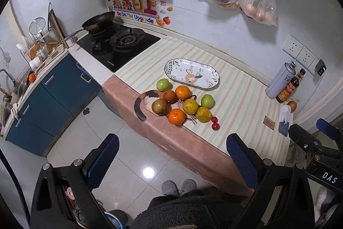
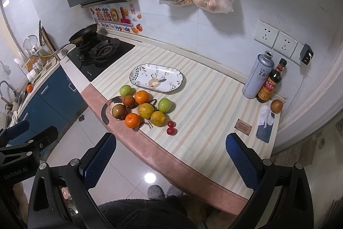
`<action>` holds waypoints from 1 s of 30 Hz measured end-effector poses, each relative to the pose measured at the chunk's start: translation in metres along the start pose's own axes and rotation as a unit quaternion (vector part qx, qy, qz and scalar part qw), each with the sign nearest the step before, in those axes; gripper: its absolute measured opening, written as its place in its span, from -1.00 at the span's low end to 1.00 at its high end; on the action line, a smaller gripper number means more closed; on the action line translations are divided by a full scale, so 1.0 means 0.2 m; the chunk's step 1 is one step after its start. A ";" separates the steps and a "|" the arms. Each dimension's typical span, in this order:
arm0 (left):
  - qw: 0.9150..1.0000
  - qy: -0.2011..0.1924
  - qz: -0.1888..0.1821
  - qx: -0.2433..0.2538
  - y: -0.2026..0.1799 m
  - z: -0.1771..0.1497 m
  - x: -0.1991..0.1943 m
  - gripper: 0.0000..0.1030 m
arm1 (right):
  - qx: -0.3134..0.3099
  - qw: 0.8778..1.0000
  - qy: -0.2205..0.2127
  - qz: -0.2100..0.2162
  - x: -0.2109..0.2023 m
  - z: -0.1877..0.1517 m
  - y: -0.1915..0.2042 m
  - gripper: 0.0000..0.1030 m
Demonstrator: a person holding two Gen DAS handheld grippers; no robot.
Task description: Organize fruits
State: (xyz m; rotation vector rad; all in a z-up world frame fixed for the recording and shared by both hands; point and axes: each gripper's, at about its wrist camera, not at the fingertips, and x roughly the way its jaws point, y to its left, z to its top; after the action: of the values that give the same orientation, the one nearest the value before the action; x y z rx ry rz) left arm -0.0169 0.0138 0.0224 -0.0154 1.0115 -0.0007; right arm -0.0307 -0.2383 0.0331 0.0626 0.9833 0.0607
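Fruit pile (image 2: 143, 108): untouched beside bare plate (image 2: 137, 75); my left tongs (image 1: 171, 161) and right tongs (image 2: 170, 159) gape, holding 0.

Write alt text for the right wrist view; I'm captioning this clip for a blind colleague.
A pile of fruit, oranges, green apples and brownish pears, sits near the front edge of a striped kitchen counter, beside an empty oval floral plate. The open right gripper hovers in front, holding nothing.
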 end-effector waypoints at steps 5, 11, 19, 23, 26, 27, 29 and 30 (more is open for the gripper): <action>1.000 -0.001 0.000 0.000 0.00 0.00 0.00 0.98 | -0.003 1.000 0.001 0.003 0.01 0.00 0.00 1.00; 1.000 0.000 -0.001 -0.001 0.00 0.00 0.00 0.98 | -0.001 1.000 0.003 0.003 0.02 -0.01 0.00 1.00; 1.000 -0.007 0.013 -0.021 0.01 0.03 0.07 0.99 | 0.017 1.000 0.007 0.020 0.09 0.02 -0.06 1.00; 0.997 -0.027 0.058 -0.032 0.05 0.08 0.20 1.00 | 0.036 0.998 0.022 0.040 0.26 0.04 -0.12 1.00; 0.994 -0.033 0.104 -0.031 0.09 0.11 0.36 0.99 | 0.047 0.997 0.040 0.055 0.44 0.04 -0.14 1.00; 0.993 -0.030 0.114 -0.029 0.10 0.12 0.42 0.99 | 0.048 0.996 0.047 0.060 0.51 0.04 -0.14 1.00; 0.991 -0.013 0.132 -0.023 0.14 0.12 0.56 0.99 | 0.051 0.994 0.066 0.070 0.67 0.04 -0.13 1.00; 0.991 -0.002 0.132 -0.022 0.16 0.12 0.64 0.99 | 0.052 0.993 0.073 0.075 0.74 0.04 -0.12 1.00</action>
State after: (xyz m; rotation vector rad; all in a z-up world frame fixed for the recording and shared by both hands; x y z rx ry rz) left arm 0.0708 0.0442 -0.0732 0.0790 1.0042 0.2639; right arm 0.0581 -0.2509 -0.0869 0.2302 1.1265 0.1540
